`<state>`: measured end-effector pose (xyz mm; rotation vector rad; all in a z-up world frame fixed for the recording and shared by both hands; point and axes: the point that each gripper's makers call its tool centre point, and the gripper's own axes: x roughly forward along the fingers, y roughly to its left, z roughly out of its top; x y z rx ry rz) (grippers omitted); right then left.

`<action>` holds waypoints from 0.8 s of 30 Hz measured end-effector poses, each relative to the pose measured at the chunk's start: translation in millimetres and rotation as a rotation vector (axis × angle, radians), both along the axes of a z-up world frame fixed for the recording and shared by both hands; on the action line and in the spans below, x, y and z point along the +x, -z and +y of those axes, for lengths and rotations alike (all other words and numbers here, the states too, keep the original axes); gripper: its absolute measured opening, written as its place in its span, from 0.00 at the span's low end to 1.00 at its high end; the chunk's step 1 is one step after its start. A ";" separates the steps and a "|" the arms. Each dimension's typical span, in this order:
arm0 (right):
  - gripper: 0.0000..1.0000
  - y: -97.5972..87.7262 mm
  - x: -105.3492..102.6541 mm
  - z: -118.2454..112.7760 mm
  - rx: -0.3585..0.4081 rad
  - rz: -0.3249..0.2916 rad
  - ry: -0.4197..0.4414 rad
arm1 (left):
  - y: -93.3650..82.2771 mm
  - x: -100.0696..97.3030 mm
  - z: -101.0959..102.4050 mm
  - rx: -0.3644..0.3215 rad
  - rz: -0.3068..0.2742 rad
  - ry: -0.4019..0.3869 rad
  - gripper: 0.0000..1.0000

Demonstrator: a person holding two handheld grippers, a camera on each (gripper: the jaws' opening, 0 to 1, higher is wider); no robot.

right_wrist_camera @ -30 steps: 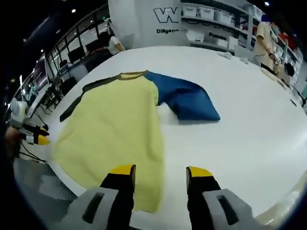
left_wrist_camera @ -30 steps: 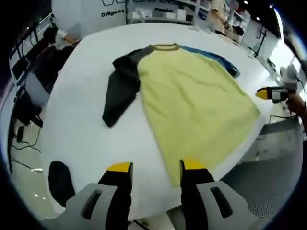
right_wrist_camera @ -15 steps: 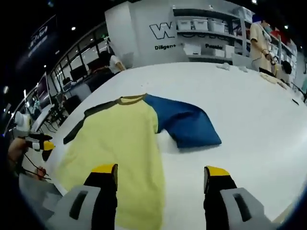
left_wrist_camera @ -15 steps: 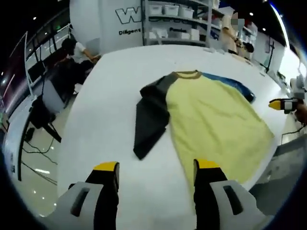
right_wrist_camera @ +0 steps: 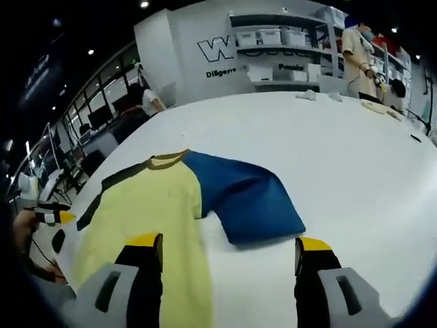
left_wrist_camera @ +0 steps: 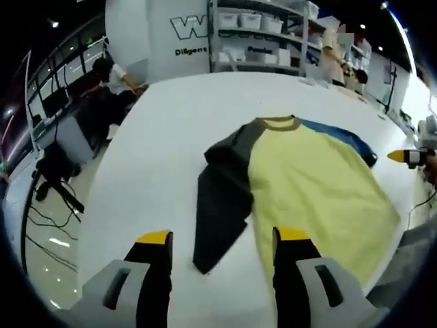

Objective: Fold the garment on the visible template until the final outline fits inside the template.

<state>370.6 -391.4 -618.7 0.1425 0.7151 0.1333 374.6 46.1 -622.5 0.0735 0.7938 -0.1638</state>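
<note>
Yellow-bodied garment (left_wrist_camera: 311,184) lay flat on the white table (left_wrist_camera: 171,143), dark sleeve (left_wrist_camera: 222,208) and blue sleeve (right_wrist_camera: 242,198) spread. Left gripper (left_wrist_camera: 222,239) and right gripper (right_wrist_camera: 229,244) hovered with jaws apart, empty. Judged: folding not begun; next, close on a sleeve edge each

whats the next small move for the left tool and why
Probably lower the left tool onto the dark grey sleeve just ahead of it. Its jaws stand open and empty, and the garment lies spread flat on the white table with no fold made yet, blue sleeve still out sideways.
</note>
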 end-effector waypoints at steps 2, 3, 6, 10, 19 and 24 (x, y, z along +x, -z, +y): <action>0.75 6.2 5.6 -4.7 -0.004 0.008 0.013 | 4.4 7.0 0.8 -0.008 0.010 -0.009 0.50; 0.74 10.7 8.4 -7.3 0.000 0.021 0.026 | 7.7 11.7 2.7 -0.008 0.015 -0.023 0.48; 0.72 18.0 15.6 -11.4 -0.005 0.026 0.042 | 16.4 19.4 5.8 -0.012 0.043 -0.050 0.45; 0.67 26.1 24.4 -16.3 -0.054 0.014 0.055 | 24.9 29.4 6.9 0.006 0.047 -0.066 0.43; 0.52 41.4 37.8 -24.8 -0.159 0.005 0.041 | 46.8 30.0 1.9 0.029 0.111 -0.057 0.30; 0.42 45.2 47.6 -28.1 -0.210 -0.007 0.003 | 50.9 28.5 3.0 0.025 0.115 -0.083 0.23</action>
